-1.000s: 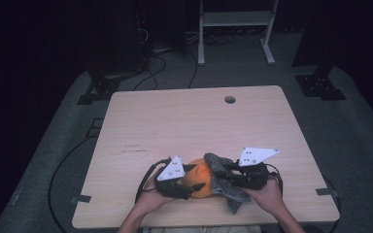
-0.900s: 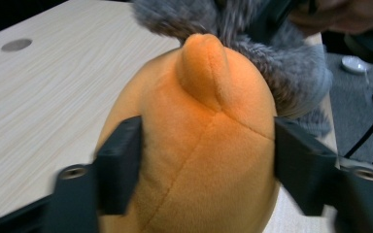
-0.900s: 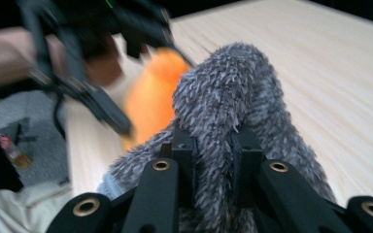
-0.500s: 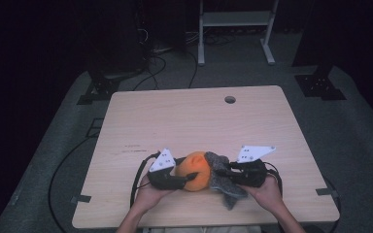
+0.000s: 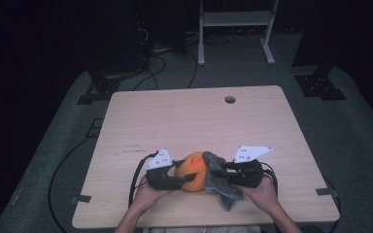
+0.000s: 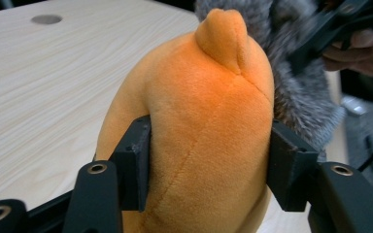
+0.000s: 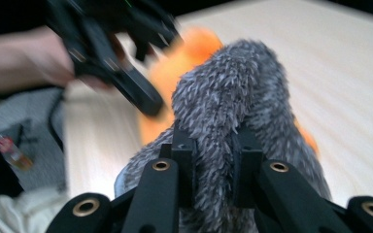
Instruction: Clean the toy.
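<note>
Wooden table (image 5: 194, 121) carries the work at its near edge, where an orange plush toy (image 5: 192, 171) with a grey fuzzy part (image 5: 218, 177) sits between the person's two hands. It looks light, soft and squashy, so it will likely give under pressure; a firm pinch on a bulge or a fold of fur seems the safest hold. The left gripper (image 6: 204, 170) has just been closing and now squeezes the orange body from both sides. The right gripper (image 7: 212, 162) has its jaws narrow, pinching a tuft of grey fur.
</note>
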